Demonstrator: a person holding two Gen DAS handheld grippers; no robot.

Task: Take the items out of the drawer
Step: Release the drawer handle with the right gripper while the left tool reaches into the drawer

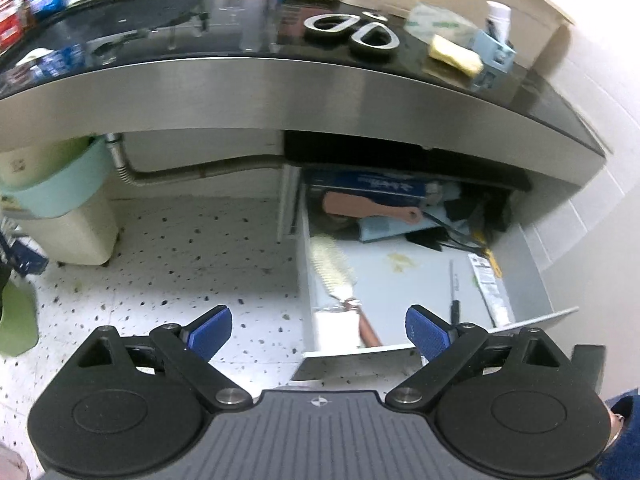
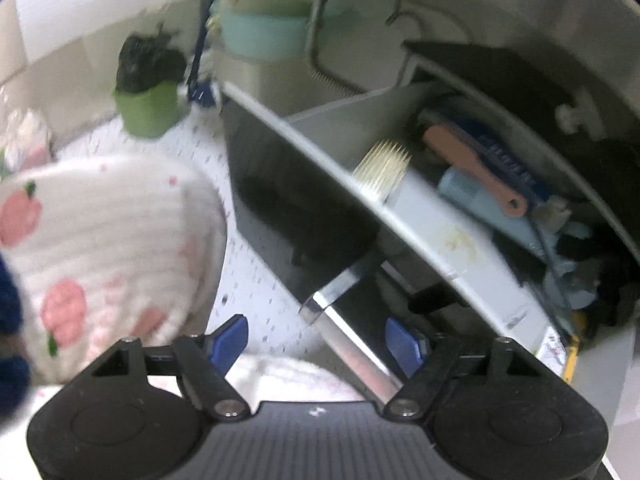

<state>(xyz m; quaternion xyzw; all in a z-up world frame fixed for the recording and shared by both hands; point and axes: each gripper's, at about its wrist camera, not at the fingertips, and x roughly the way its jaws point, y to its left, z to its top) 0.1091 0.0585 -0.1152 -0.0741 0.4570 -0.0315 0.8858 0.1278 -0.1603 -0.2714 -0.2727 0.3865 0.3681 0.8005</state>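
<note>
Both your left gripper (image 1: pixel 319 328) and right gripper (image 2: pixel 316 340) are spread, holding nothing. The drawer (image 1: pixel 400 280) stands pulled out below; go for the pale brush (image 1: pixel 332 266) near its front, squarely.

Desk (image 1: pixel 168 28) top: glossy black, mirror-like; its front band brushed metal, satin. Drawer (image 1: pixel 532 276) walls smooth matt grey, prob. plastic or painted; front handle (image 2: pixel 340 280) shiny polished metal. Brush (image 1: pixel 334 268) at 9 o'clock in drawer: pale bristles. Floor (image 1: pixel 192 248) speckled, smooth. Tongs (image 1: pixel 319 334) pads blue, textured rubber.
</note>
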